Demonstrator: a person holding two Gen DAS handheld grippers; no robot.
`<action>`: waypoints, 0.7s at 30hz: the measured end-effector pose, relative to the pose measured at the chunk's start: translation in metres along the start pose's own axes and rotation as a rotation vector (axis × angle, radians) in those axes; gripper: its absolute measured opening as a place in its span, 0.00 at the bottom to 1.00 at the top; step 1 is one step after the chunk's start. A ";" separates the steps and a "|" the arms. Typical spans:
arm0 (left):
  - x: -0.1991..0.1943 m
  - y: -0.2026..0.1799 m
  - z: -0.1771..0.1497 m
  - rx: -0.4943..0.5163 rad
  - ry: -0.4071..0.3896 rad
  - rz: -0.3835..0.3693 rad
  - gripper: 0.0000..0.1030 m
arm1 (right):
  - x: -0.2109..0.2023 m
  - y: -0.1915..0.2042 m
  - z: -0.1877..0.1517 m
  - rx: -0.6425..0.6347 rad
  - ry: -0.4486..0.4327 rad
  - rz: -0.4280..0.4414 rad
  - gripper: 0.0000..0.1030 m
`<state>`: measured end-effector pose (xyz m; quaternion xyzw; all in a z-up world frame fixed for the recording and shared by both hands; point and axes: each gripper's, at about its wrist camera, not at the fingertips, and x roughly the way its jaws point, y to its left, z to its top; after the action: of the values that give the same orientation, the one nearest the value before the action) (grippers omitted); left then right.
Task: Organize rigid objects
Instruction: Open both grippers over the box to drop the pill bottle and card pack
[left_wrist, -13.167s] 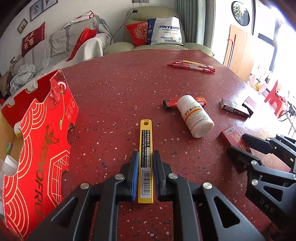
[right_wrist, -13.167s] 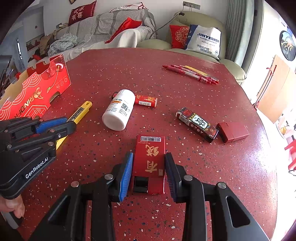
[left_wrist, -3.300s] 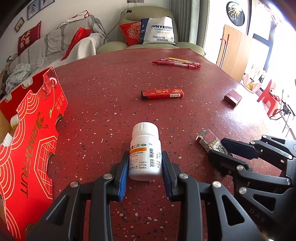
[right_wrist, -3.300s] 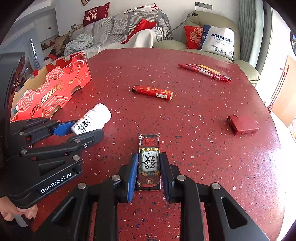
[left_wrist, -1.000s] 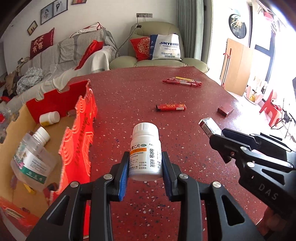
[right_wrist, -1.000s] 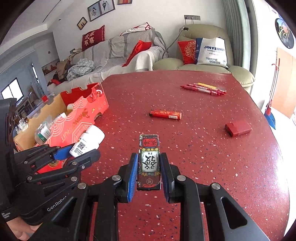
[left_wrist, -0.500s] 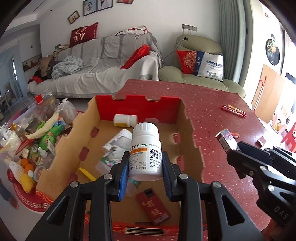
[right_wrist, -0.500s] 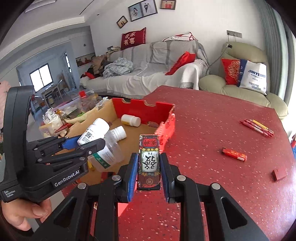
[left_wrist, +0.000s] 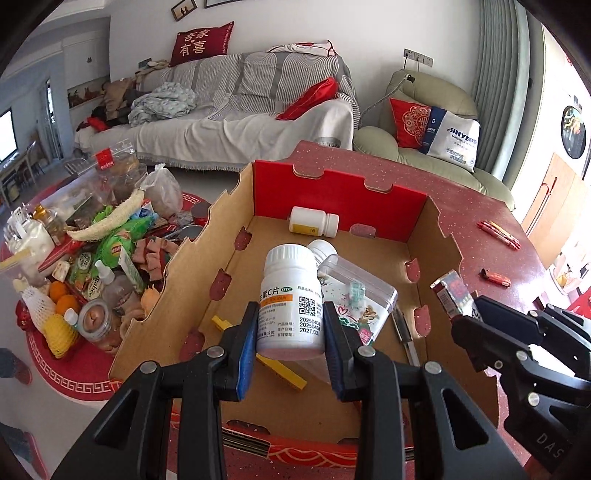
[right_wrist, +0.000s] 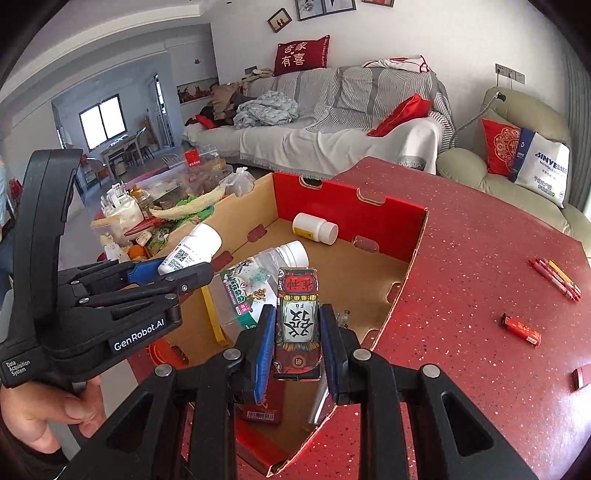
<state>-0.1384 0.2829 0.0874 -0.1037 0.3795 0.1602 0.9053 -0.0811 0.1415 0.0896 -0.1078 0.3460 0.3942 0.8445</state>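
Cardboard walls of the open box (left_wrist: 436, 236) fill the middle of both views, and we hold both loads above it. Our left gripper (left_wrist: 290, 345) is closed narrowly on the white pill bottle (left_wrist: 290, 299), blue pads pressed to its sides, the bottle upright over the box floor. Our right gripper (right_wrist: 297, 349) clamps the small patterned pack (right_wrist: 297, 317) the same way, above the near corner. Inside the box lie another white bottle (left_wrist: 314, 221), a clear plastic bottle (left_wrist: 356, 295) and a yellow strip (left_wrist: 280, 369). On the red table (right_wrist: 480, 266) a lighter (right_wrist: 521, 329) and pens (right_wrist: 556, 277) sit well apart.
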 end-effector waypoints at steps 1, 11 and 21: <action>0.001 0.001 0.000 -0.001 0.007 0.004 0.44 | 0.002 0.000 0.000 0.001 0.006 0.006 0.25; -0.034 -0.031 0.012 0.041 -0.109 -0.096 0.61 | -0.065 -0.045 -0.004 0.069 -0.173 -0.131 0.69; -0.014 -0.219 -0.003 0.342 -0.023 -0.368 0.64 | -0.109 -0.254 -0.102 0.362 -0.003 -0.447 0.69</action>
<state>-0.0686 0.0761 0.1098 -0.0143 0.3655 -0.0725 0.9279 0.0071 -0.1387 0.0644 -0.0282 0.3772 0.1301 0.9165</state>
